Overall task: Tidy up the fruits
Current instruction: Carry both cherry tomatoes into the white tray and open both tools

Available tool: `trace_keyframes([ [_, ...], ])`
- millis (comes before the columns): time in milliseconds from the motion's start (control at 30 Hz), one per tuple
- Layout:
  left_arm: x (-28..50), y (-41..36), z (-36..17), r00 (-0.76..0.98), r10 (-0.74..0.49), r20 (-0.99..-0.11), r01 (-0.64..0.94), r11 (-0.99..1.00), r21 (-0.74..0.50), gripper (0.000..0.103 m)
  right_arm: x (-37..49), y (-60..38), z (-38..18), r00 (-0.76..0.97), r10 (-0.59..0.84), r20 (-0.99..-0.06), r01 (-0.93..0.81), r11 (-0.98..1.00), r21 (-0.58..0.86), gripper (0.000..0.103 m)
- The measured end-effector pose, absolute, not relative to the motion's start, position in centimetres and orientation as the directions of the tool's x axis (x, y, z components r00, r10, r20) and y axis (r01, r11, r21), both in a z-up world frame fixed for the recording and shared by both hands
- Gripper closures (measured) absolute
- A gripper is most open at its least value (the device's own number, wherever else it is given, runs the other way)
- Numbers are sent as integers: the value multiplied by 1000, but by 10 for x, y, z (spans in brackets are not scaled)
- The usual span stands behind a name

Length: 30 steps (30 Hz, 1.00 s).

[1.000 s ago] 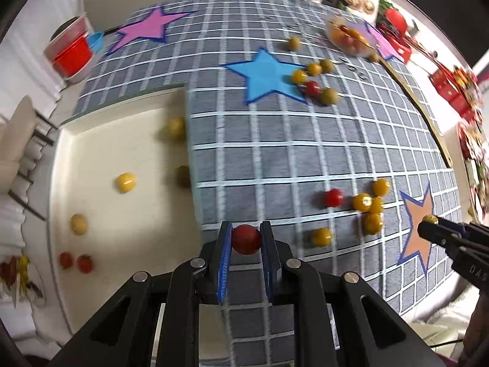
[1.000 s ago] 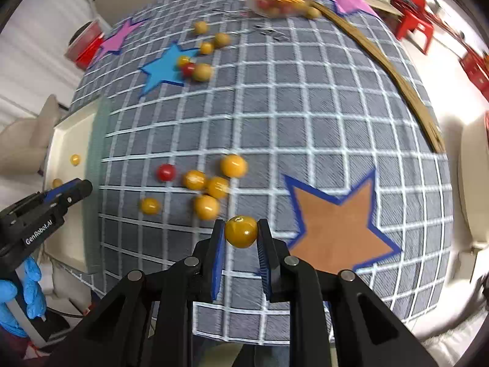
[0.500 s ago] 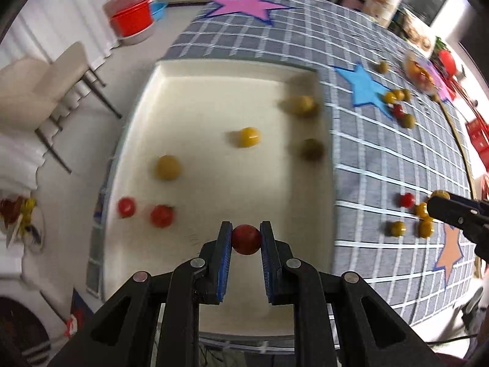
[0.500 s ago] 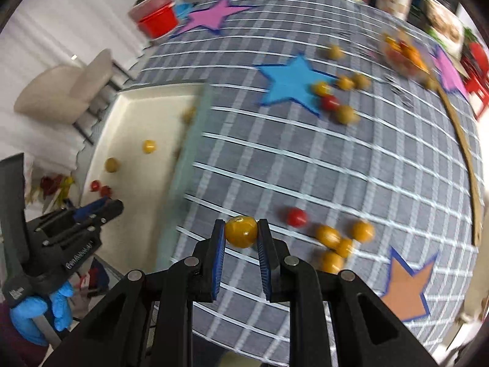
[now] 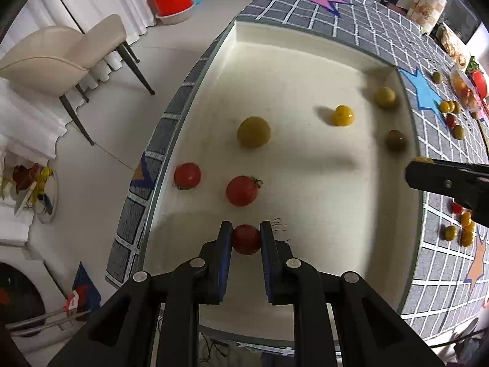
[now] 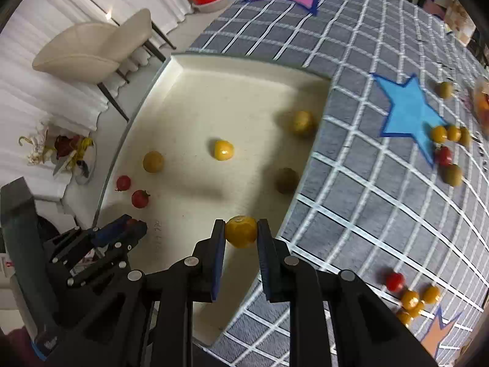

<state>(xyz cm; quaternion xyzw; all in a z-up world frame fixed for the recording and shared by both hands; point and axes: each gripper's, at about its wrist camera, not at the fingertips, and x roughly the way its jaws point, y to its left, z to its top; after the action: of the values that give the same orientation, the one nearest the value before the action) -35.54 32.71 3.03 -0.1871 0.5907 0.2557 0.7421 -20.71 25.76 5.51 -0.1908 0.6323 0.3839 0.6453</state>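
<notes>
Both jaws are pinching fruit. Your left gripper [image 5: 245,238] squeezes a small round red tomato [image 5: 245,239] between its blue pads. Your right gripper [image 6: 241,232] squeezes a small round yellow tomato [image 6: 241,231] the same way.

You hold both tomatoes above the big cream tray [image 5: 305,49]. The red one hangs near the front of the tray, close to two other red tomatoes [image 5: 242,190]. The yellow one hangs by the tray's right edge, next to the grey checked tablecloth [image 6: 366,208].

Be careful here. If you let go from this high up, a round tomato may bounce and roll away. The yellow one could hop over the low edge onto the cloth. It could also roll into the red ones and mix the colours. If you squeeze too hard, the soft skin may burst.

Both your hands point steeply down at the tray. Your right gripper sits to the right of your left one, well apart from it.
</notes>
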Motion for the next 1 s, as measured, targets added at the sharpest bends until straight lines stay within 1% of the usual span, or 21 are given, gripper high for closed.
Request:
trace_keyframes([
  [133,-356,329,23,170,159,-973,-603,797,25,83,-203,269,39,-112,227,-967,-734,638,235,81],
  [500,-354,323,24,171,171,-970,-593,804,37,83,-196,290,14,-103,187,-977,-744,638,200,81],
  [700,-350,314,27,167,176,-970,-584,810,46,83,-198,299,15,-79,190,-979,-762,622,182,80],
  [767,-349,311,27,161,188,-969,-579,813,62,82,-198,299,15,-83,189,-978,-762,620,185,79],
  [800,-349,310,28,160,191,-968,-577,814,65,78,-197,300,14,-86,189,-978,-764,617,186,79],
  [867,-349,309,30,166,200,-966,-577,814,69,28,-201,298,16,-98,194,-976,-761,618,199,73],
  [900,-351,308,32,175,217,-960,-581,811,77,25,-199,297,17,-105,196,-975,-759,618,206,62],
  [933,-351,307,36,189,241,-952,-581,809,90,25,-198,297,18,-102,198,-975,-758,619,206,51],
  [1000,-350,306,37,181,232,-956,-570,817,90,25,-196,295,24,-98,218,-971,-757,617,215,44],
])
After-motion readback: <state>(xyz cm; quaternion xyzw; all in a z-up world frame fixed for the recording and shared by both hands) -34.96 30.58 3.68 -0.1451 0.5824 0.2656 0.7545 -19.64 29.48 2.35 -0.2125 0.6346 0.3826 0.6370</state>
